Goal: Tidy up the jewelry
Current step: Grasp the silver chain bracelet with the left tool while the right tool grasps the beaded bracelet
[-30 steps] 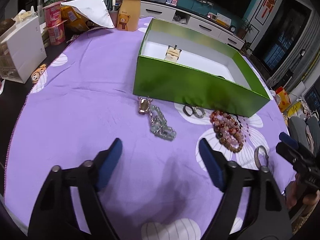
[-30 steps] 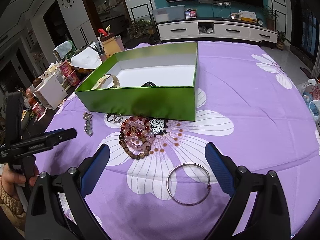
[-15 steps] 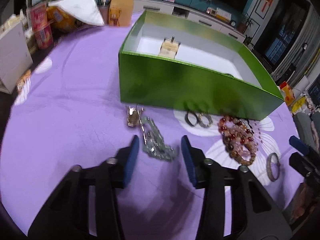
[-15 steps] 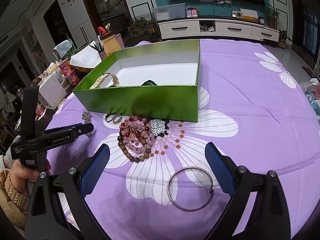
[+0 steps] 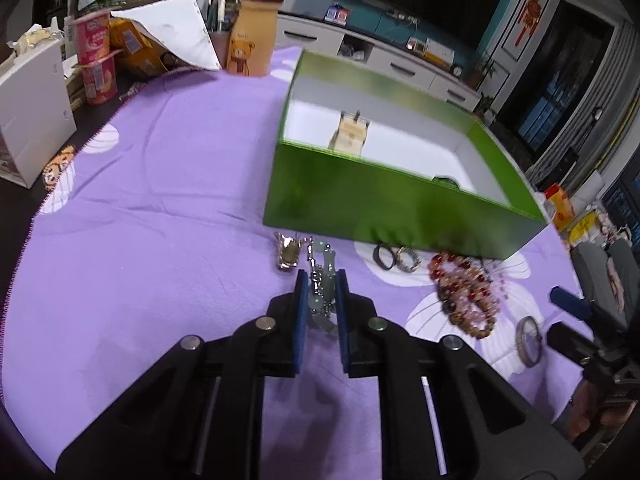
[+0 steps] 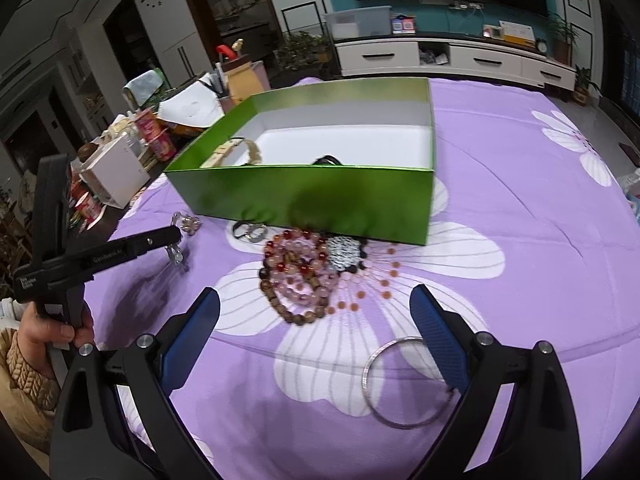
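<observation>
A silver chain bracelet [image 5: 328, 260] lies on the purple cloth in front of the green box [image 5: 380, 204]. My left gripper [image 5: 321, 280] is closing, with the chain pinched between its blue pads; the right wrist view shows that gripper [image 6: 174, 240] low over the chain [image 6: 176, 257]. A gold charm [image 5: 287, 252], two rings [image 5: 396, 257] and beaded bracelets [image 5: 464, 292] lie along the box front. My right gripper [image 6: 315, 294] hangs open above the cloth, holding nothing, with the beaded bracelets [image 6: 296, 276] ahead of it and a silver bangle [image 6: 365, 376] by its right finger.
The green box [image 6: 304, 192] holds a cream strap piece [image 5: 350, 138] and a dark item. A white carton [image 5: 32, 112], snack cups [image 5: 98, 64] and a bear bottle [image 5: 252, 36] crowd the far left, past the cloth's edge. A person's hand [image 6: 48, 336] grips the left tool.
My left gripper has moved forward to the silver chain, and its jaws have gone from wide open to nearly together around it. The right gripper has stayed put.
</observation>
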Motion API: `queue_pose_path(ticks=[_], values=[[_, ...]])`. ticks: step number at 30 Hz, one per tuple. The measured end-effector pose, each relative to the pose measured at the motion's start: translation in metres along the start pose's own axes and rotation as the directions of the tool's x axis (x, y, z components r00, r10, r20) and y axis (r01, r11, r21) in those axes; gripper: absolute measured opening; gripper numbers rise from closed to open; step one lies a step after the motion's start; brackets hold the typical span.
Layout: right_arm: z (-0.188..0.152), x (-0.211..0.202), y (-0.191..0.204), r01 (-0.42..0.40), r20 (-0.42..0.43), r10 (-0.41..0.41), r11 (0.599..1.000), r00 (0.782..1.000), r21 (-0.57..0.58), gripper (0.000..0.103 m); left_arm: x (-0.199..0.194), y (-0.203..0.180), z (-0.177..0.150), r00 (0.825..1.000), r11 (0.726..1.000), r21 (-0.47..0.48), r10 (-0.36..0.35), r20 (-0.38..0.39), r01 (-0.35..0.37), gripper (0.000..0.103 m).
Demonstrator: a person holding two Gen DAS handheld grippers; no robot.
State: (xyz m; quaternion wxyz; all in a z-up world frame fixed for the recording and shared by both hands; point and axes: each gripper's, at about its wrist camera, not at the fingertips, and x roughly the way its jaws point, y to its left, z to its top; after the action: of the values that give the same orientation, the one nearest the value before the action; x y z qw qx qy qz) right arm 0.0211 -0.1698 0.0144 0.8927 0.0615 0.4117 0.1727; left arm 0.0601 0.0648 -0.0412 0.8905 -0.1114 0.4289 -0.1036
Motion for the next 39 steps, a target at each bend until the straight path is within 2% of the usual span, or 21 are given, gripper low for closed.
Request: queue_pose_path(ticks=[3,7,12,20,33,39], values=[[0.0,0.003,0.004,-0.007,-0.004,0.007,1.0,1.0,-0.005,0.095,-0.015,0.0,0.001,0.999,0.999,-0.007,-0.035,0.026,0.035,0.013],[-0.001,0.007,0.005,-0.013,-0.023,0.013,1.0,1.0,-0.009,0.089,-0.037,-0.005,0.004,0.993,0.995,-0.001,-0.1,0.07,0.1,0.013],[-0.002,0.008,0.006,-0.031,-0.026,0.031,0.999,0.999,-0.007,0.074,-0.055,-0.005,0.011,0.983,0.988,-0.01,-0.153,0.102,0.154,0.013],[0.003,0.016,0.018,-0.034,-0.029,0.031,0.993,0.999,-0.113,0.049,-0.06,0.003,0.014,0.983,0.988,-0.032,-0.146,0.114,0.15,0.013],[0.014,0.057,0.035,-0.038,-0.092,0.012,0.958,0.996,-0.284,0.033,-0.046,0.004,0.011,0.985,0.986,-0.042,-0.158,0.076,0.161,0.013],[0.015,0.072,0.043,-0.011,-0.125,-0.04,0.924,0.991,-0.381,0.025,-0.041,0.002,0.01,0.984,0.984,-0.047,-0.167,0.062,0.17,0.013]])
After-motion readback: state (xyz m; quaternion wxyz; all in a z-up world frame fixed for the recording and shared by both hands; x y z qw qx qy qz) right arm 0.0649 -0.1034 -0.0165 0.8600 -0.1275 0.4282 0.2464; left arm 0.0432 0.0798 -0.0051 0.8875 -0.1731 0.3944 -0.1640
